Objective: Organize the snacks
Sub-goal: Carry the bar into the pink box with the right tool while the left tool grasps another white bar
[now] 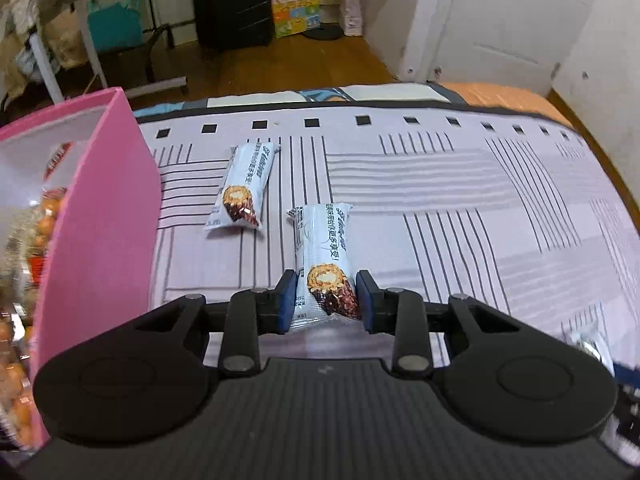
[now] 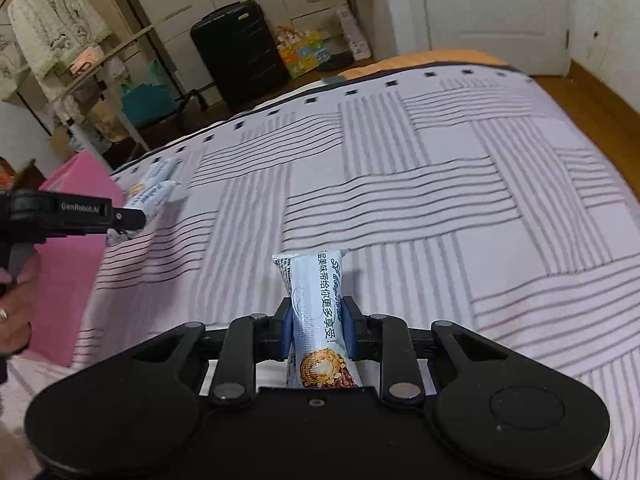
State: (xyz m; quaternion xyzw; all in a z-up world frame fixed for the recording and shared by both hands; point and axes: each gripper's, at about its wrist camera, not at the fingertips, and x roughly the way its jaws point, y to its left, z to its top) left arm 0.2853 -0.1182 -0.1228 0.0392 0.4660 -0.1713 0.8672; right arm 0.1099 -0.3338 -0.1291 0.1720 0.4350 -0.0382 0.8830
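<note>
each gripper's fingers (image 1: 289, 300) clamp a snack bar (image 1: 324, 264).

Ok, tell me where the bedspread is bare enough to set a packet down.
Most of the striped bedspread is bare: the whole stretch right of and beyond the right gripper. It is crowded only near the pink box, where a loose snack packet lies beside the left gripper and its own packet.

snack bars (image 1: 322, 256) (image 2: 316, 312) — pale-blue wrappers | third (image 1: 240, 186) — flat on bedspread
</note>
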